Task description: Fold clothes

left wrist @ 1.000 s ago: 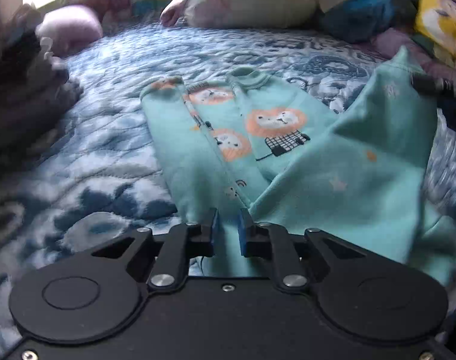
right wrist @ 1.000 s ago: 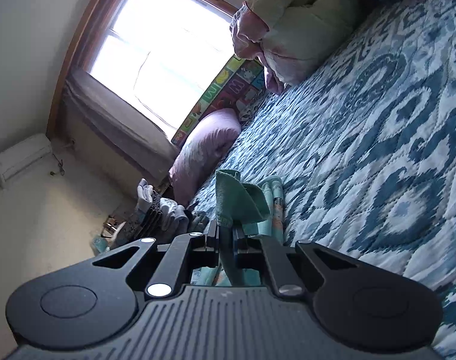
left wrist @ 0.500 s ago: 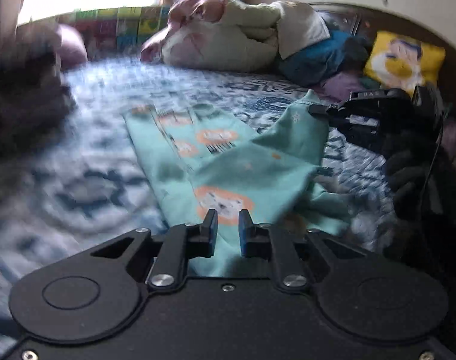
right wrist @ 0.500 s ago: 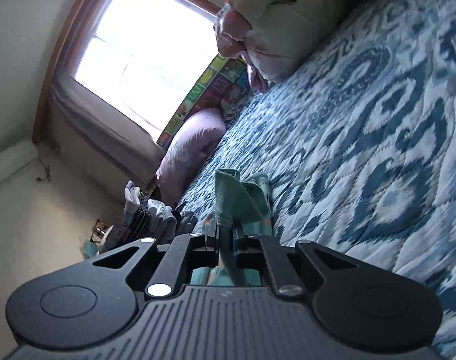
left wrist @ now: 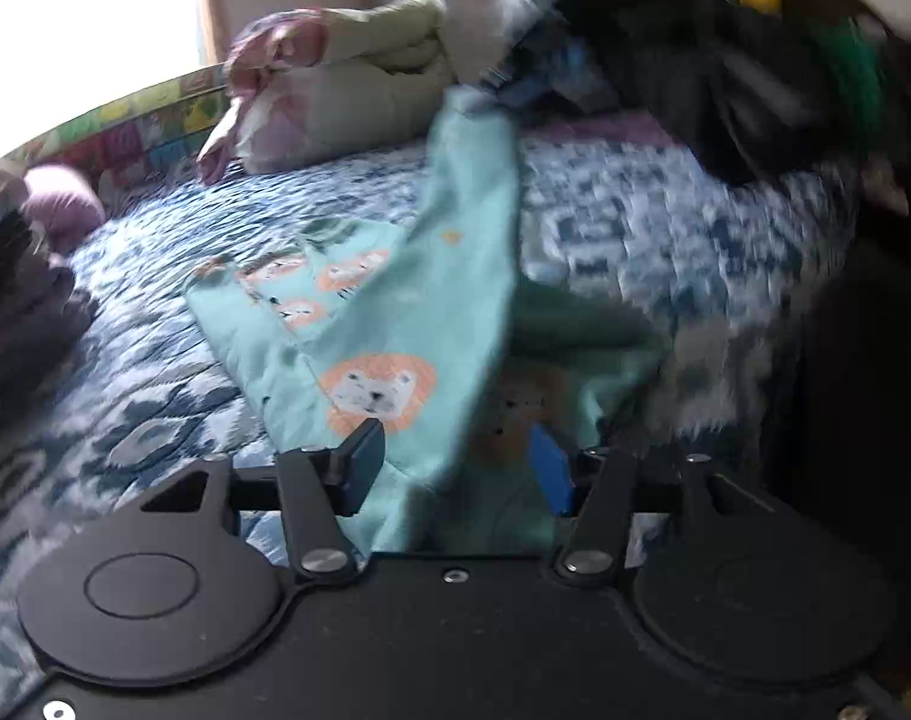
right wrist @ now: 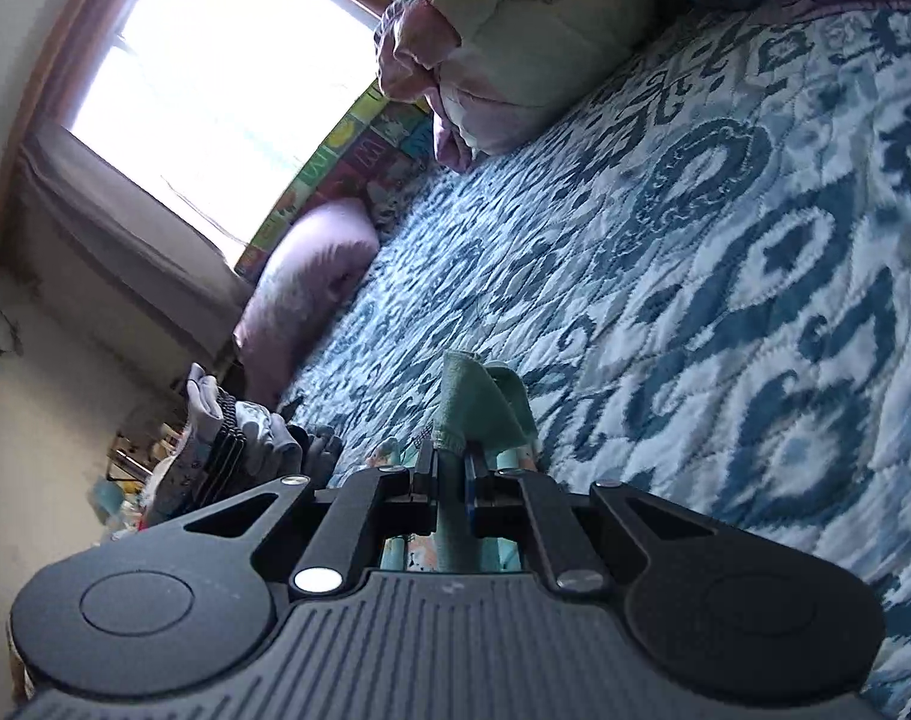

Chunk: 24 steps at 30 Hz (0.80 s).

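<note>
You are working over a bed covered by a quilted blue-and-white patterned bedspread (right wrist: 725,252), and everything here is placed relative to that bedspread. A mint-green baby sleepsuit printed with orange lion faces (left wrist: 359,324) lies partly flat near the bedspread's middle, while one part of it rises in a blurred strip toward the far end. Your left gripper (left wrist: 455,471) is opening: its black jaws stand apart with the sleepsuit's near edge draped loosely between them, the pads not pressing on the cloth. Your right gripper (right wrist: 452,471) has its jaws pressed together on a bunched fold of the same green fabric, which sticks up just above the fingertips, over the bedspread. At the bedspread's far end sits a rolled pale cream-and-pink comforter (right wrist: 515,36). A lilac pillow (right wrist: 311,276) rests at the edge of the bedspread below the bright window (right wrist: 215,72), and a heap of grey and dark clothes (right wrist: 239,432) lies at the edge nearer you.
</note>
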Each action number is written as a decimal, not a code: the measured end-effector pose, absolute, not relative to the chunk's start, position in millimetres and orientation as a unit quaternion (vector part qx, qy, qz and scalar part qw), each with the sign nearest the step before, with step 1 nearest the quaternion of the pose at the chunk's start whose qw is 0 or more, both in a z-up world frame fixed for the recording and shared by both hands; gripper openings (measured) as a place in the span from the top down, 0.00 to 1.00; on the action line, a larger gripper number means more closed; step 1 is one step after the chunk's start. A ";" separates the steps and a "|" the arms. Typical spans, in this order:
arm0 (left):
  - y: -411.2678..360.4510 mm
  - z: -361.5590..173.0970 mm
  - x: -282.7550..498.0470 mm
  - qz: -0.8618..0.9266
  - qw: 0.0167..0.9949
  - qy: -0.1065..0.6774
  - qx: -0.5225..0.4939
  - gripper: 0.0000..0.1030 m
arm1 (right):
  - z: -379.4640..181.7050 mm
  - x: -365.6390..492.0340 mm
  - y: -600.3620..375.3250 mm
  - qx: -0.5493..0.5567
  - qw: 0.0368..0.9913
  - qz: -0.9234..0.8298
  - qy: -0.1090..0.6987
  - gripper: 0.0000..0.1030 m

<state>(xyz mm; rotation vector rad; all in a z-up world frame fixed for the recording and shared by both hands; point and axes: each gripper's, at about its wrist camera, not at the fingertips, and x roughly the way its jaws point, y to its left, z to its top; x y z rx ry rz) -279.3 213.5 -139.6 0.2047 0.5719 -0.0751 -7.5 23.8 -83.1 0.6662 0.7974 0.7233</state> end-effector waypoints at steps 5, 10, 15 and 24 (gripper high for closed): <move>220.2 -144.1 -277.0 -0.025 0.953 0.286 0.098 0.88 | -59.7 -3.3 56.6 0.281 0.819 0.327 0.378 0.90; 248.5 -143.6 -280.2 -0.032 0.958 0.284 -0.007 0.90 | -39.8 -3.5 98.9 0.251 0.826 0.334 0.377 0.90; 287.6 -145.6 -282.3 -0.055 0.946 0.270 -0.170 0.91 | -28.2 -1.7 160.5 0.182 0.837 0.351 0.378 0.90; 326.2 -164.2 -285.2 -0.063 0.895 0.271 -0.348 0.91 | -48.0 9.0 256.2 0.068 0.838 0.345 0.417 0.90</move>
